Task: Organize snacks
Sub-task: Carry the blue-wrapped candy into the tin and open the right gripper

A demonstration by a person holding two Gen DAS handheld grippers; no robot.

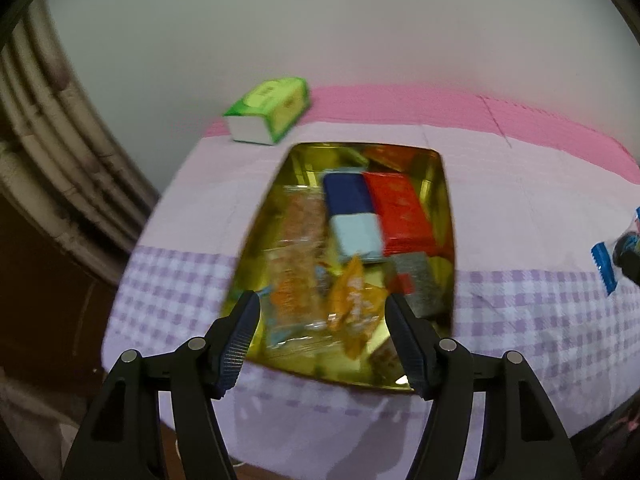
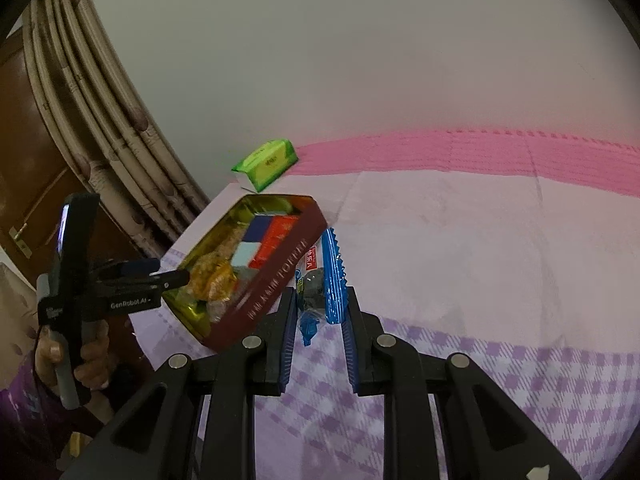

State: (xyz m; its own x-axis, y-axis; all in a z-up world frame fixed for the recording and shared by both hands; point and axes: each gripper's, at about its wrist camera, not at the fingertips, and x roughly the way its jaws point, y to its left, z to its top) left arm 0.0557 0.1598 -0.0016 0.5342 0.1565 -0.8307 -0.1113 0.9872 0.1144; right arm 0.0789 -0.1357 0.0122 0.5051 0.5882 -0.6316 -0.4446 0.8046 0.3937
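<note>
A gold-lined tin (image 1: pixel 438 200) with a dark red outer wall (image 2: pixel 280 276) sits on the bed, filled with snacks: a red packet (image 1: pixel 400 212), a blue and pale blue packet (image 1: pixel 350 216), clear and orange wrapped snacks (image 1: pixel 352 304). My left gripper (image 1: pixel 320 328) is open and empty, over the tin's near end; it shows in the right wrist view (image 2: pixel 172 278) at the tin's left rim. My right gripper (image 2: pixel 320 312) is shut on a blue-edged clear snack packet (image 2: pixel 334 276), just right of the tin; that packet shows at the left wrist view's right edge (image 1: pixel 604 268).
A green tissue pack (image 1: pixel 268 110) lies beyond the tin near the wall. The bed has a lilac checked cover (image 2: pixel 500 380) and a pink band (image 2: pixel 480 152) at the back. A curtain (image 2: pixel 100 120) and wooden door (image 2: pixel 24 184) stand at left.
</note>
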